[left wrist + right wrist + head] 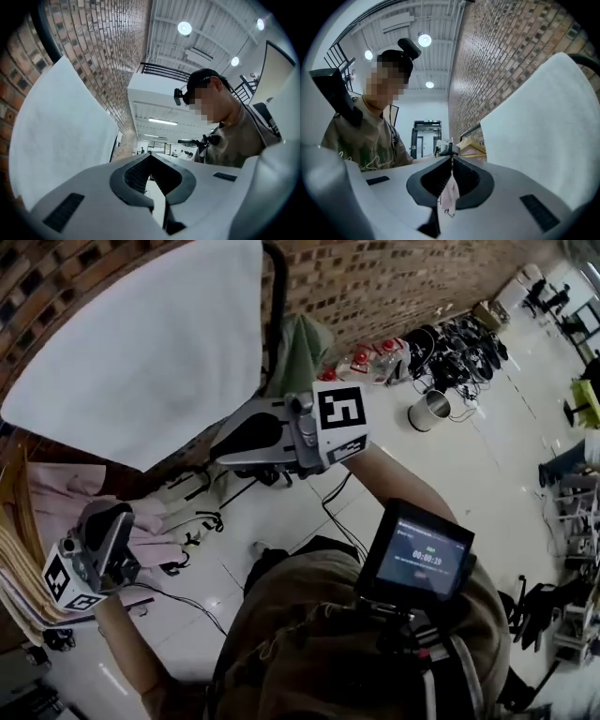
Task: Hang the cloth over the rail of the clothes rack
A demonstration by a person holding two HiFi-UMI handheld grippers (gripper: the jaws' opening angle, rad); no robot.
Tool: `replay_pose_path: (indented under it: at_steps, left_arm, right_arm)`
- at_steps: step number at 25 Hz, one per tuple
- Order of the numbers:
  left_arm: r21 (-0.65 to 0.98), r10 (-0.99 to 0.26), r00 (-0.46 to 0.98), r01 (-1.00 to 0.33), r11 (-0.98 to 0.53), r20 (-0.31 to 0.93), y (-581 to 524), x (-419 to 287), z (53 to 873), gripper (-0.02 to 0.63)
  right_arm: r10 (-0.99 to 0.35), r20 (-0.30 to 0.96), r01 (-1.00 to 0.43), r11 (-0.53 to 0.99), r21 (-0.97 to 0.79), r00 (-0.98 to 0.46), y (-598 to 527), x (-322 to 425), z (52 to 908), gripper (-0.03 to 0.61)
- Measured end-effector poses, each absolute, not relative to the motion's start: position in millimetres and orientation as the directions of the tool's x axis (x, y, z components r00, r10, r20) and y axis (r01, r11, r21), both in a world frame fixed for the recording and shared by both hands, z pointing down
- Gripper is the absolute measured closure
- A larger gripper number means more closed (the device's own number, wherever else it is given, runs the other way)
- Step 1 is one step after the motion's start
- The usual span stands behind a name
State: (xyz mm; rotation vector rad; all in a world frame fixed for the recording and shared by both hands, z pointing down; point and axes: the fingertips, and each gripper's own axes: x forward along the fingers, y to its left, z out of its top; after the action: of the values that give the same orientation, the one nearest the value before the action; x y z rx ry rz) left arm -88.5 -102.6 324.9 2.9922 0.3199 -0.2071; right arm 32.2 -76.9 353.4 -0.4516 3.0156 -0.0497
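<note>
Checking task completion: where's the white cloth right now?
Head view, upper left: the white cloth hangs from the black rail against the brick wall. In that frame it sits just above the right gripper, which isn't holding it.

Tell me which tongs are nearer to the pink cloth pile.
Left. The left tongs sit right beside the pink cloth pile at the head view's lower left; the right tongs are up and to its right, by the lower edge of the white cloth.
</note>
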Motion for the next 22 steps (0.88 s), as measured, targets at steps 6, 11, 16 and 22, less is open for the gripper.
replay_pose_path:
  at_steps: [6, 11, 16, 22]
  left_arm:
    - [0.078, 0.172, 0.976, 0.183, -0.98, -0.136, -52, -51, 320, 0.609]
    - [0.062, 0.146, 0.981, 0.155, -0.986, -0.131, 25, -7, 319, 0.609]
    - [0.103, 0.077, 0.988, 0.091, -0.991, -0.134, 87, 15, 342, 0.609]
    - [0.121, 0.068, 0.991, 0.082, -0.989, -0.115, 153, 25, 358, 0.611]
  right_arm:
    - [-0.232, -0.083, -0.228, 0.972, -0.057, -0.969, -4, 58, 354, 0.563]
    - [-0.212, -0.097, -0.204, 0.976, -0.081, -0.972, 74, 96, 362, 0.563]
    - [-0.153, -0.084, -0.146, 0.986, -0.086, -0.985, 129, 111, 379, 0.563]
    - [-0.128, -0.084, -0.12, 0.989, -0.09, -0.988, 184, 104, 382, 0.563]
